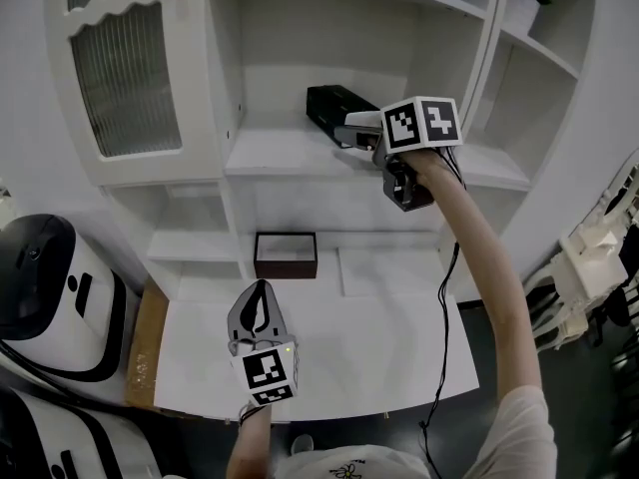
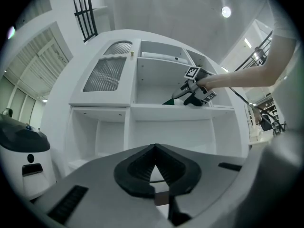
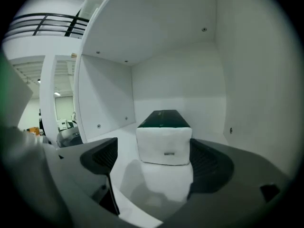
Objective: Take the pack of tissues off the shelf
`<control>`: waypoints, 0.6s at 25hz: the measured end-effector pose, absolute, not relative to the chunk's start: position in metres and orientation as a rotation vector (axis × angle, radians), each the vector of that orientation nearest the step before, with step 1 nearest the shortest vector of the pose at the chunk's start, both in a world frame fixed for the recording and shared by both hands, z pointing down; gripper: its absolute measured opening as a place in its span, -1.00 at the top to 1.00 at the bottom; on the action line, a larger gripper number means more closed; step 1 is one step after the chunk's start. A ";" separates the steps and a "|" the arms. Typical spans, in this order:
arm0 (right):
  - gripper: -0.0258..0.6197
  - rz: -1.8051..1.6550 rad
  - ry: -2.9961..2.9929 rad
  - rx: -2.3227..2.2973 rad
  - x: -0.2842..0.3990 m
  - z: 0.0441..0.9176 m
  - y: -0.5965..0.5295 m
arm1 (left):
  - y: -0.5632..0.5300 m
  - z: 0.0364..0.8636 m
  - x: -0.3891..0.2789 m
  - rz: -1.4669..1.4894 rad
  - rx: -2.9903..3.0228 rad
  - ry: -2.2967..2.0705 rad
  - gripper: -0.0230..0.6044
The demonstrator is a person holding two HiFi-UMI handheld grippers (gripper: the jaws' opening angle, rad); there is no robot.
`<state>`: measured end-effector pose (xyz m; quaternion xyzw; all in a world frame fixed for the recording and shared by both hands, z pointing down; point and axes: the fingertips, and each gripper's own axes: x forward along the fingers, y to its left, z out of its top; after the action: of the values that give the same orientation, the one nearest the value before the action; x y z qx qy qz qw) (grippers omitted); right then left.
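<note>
The pack of tissues (image 1: 332,107) lies on the upper middle shelf (image 1: 280,153); it is a long block with a dark green top and a white end (image 3: 164,142). My right gripper (image 1: 347,131) is raised to that shelf and stands open, its two pads on either side of the pack's near end (image 3: 153,148). The right pad looks close against the pack, while the left pad stands apart from it. My left gripper (image 1: 258,312) hangs low over the white table, shut with nothing in it (image 2: 154,151). From the left gripper view the pack (image 2: 169,101) peeks out beside the right gripper (image 2: 183,94).
An open brown box (image 1: 286,254) sits in the lower shelf bay. A cabinet door with ribbed glass (image 1: 125,78) closes the left bay. A white and black machine (image 1: 45,292) and a cardboard piece (image 1: 146,342) stand left of the white table (image 1: 369,342). A potted plant (image 1: 521,3) stands top right.
</note>
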<state>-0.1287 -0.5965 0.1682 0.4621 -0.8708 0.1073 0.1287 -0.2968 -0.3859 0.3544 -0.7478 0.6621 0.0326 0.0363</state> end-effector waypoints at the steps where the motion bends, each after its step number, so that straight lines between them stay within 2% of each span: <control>1: -0.50 0.301 -2.501 1.354 -0.128 0.169 -0.601 | -0.386 0.355 -0.298 0.099 -2.298 2.037 0.93; 9: -0.50 0.295 -2.390 1.423 -0.100 0.170 -0.623 | -0.385 0.367 -0.315 0.112 -2.291 2.101 0.93; 15: -0.50 0.409 -2.435 1.300 -0.108 0.179 -0.632 | -0.390 0.368 -0.318 0.120 -2.291 2.119 0.93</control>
<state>-0.1082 -0.6321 0.1794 0.4586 -0.8592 0.1442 0.1749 -0.3177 -0.3902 0.3681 -0.7336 0.6785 0.0385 0.0090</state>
